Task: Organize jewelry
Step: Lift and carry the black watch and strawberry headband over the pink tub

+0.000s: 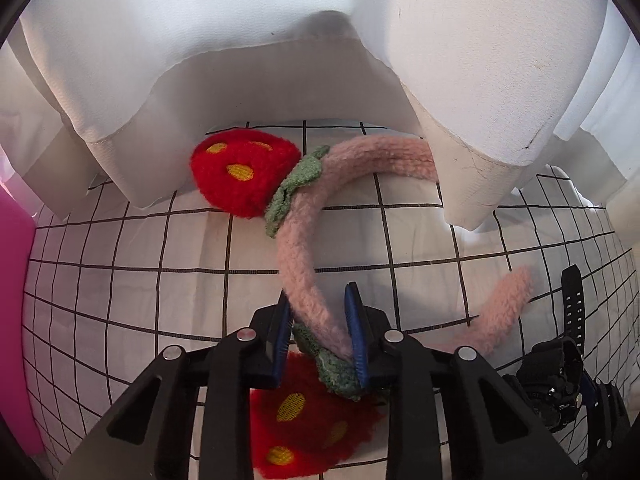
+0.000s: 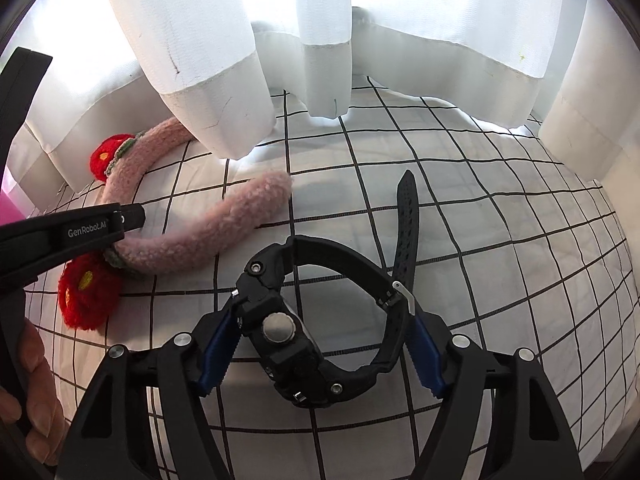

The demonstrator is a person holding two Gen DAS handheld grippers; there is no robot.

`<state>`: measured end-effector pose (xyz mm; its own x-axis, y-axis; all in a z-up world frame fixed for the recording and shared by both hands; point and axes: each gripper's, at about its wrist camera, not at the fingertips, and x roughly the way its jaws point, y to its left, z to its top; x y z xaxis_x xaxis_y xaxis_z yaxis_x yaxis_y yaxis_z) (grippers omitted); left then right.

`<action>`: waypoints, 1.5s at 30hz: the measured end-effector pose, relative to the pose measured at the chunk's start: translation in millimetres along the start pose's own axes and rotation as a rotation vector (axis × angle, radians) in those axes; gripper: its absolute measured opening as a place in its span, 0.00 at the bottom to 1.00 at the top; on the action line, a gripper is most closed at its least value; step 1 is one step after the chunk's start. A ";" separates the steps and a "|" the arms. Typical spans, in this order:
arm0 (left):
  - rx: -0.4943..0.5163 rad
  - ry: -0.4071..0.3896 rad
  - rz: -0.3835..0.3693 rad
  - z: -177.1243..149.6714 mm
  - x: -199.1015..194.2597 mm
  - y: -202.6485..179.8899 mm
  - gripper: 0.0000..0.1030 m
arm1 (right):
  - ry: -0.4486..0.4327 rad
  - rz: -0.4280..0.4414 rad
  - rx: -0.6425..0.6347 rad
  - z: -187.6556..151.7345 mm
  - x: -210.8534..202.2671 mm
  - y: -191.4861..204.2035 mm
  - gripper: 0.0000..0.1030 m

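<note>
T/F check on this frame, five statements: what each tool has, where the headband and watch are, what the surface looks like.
1. The left tool is closed on the pink headband. True.
2. The right tool has a black watch between its fingers. True.
3. The cloth under the items is plain blue. False: it is white with a black grid.
4. The headband carries red strawberry decorations with yellow spots. True.
5. The watch lies on top of the headband. False: they lie apart on the cloth, the watch to the right of it.
</note>
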<state>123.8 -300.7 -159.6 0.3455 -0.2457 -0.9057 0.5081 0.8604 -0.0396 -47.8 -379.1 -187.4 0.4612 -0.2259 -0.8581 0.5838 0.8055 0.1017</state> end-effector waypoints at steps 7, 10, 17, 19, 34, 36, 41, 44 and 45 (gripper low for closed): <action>-0.034 -0.018 0.013 -10.8 -13.7 21.4 0.11 | -0.002 0.009 0.002 -12.1 -8.1 -1.5 0.69; -0.046 -0.023 0.026 -17.8 -20.6 30.4 0.11 | -0.003 0.015 -0.004 -15.8 -12.5 1.9 0.69; -0.086 -0.052 0.081 -37.0 -46.2 45.6 0.11 | -0.018 0.041 -0.031 -21.8 -26.2 14.5 0.69; -0.112 -0.062 0.110 -40.9 -53.8 54.6 0.11 | -0.026 0.048 -0.043 -24.2 -31.5 20.0 0.69; -0.285 -0.119 0.289 -88.9 -106.0 154.7 0.11 | -0.060 0.118 -0.150 -38.4 -66.2 73.0 0.69; -0.302 -0.112 0.302 -94.8 -106.3 164.3 0.11 | -0.066 0.128 -0.167 -39.9 -71.7 82.0 0.69; -0.337 -0.098 0.315 -112.6 -110.1 183.8 0.11 | -0.075 0.150 -0.205 -39.2 -76.5 97.0 0.69; -0.345 -0.110 0.316 -121.3 -120.4 188.1 0.11 | -0.079 0.162 -0.223 -40.5 -80.5 106.2 0.69; -0.345 -0.119 0.317 -122.9 -123.9 189.3 0.11 | -0.081 0.166 -0.230 -41.6 -83.2 110.5 0.69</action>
<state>80.2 -52.5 -106.7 0.5388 0.0208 -0.8422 0.0786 0.9941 0.0749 -49.5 -248.5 -125.7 0.5949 -0.1162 -0.7954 0.3337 0.9359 0.1129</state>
